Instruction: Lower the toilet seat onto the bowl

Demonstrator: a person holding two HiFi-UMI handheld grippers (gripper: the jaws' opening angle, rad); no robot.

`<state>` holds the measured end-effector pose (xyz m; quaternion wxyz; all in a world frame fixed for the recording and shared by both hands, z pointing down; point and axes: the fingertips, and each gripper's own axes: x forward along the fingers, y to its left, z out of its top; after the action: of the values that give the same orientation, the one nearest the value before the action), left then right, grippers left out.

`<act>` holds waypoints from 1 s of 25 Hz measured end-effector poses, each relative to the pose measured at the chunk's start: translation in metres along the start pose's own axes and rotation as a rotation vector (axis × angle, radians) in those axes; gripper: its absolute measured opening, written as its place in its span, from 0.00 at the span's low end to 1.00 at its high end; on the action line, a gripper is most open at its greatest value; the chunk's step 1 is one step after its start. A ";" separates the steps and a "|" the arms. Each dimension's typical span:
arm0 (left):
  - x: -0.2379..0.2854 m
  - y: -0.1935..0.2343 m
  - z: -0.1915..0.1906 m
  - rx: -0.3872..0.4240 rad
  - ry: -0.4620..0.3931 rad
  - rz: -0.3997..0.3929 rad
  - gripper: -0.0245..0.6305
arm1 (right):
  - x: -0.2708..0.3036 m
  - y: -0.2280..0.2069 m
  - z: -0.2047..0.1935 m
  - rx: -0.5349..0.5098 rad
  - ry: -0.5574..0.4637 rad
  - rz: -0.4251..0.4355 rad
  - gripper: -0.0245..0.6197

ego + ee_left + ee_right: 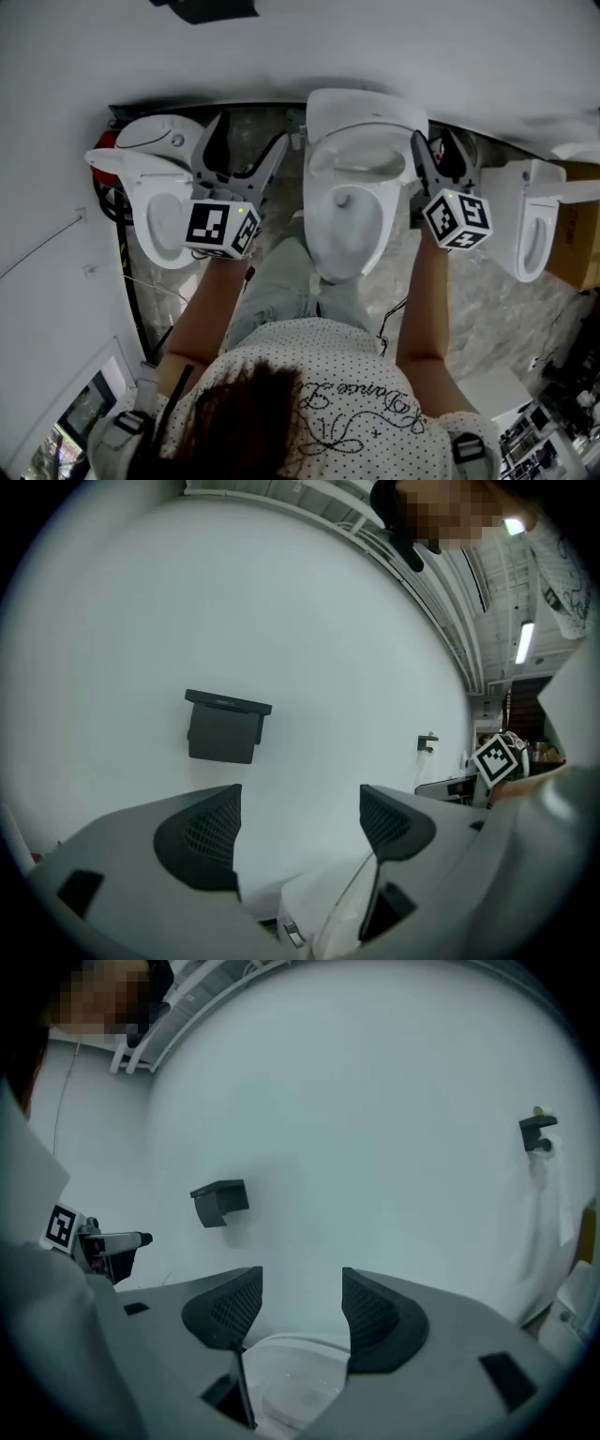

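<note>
Soft, even, cool light; gripper views bulge and darken at the rim; ceiling tube (525, 641) glares

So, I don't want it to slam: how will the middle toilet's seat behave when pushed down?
The seat looks like smooth, glossy white plastic: probably rigid and slippery to grip. It stands raised behind the bowl, so it would likely pivot at the back and might drop fast once tipped forward.
</note>
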<state>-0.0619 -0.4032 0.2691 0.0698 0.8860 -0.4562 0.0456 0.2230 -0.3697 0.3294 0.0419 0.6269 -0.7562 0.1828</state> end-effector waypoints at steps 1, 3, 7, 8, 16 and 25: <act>0.001 0.002 -0.002 -0.001 0.005 0.000 0.62 | 0.006 -0.001 -0.006 0.000 0.014 -0.003 0.46; 0.002 0.006 -0.006 -0.003 0.013 -0.001 0.62 | 0.018 -0.002 -0.017 0.001 0.042 -0.002 0.45; 0.002 -0.002 -0.005 -0.008 0.020 -0.001 0.62 | 0.027 -0.014 -0.035 0.043 0.089 0.005 0.42; 0.002 -0.004 -0.004 -0.010 0.022 -0.001 0.62 | 0.028 -0.018 -0.039 0.052 0.102 0.003 0.42; 0.000 0.025 -0.027 -0.029 0.047 0.008 0.62 | 0.073 -0.019 -0.094 0.088 0.228 -0.002 0.43; -0.006 0.027 -0.029 -0.033 0.056 0.025 0.62 | 0.074 -0.021 -0.105 0.098 0.280 0.009 0.43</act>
<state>-0.0876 -0.4092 0.2995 0.0964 0.8774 -0.4656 0.0636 0.2106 -0.4074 0.4532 0.1155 0.5929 -0.7360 0.3056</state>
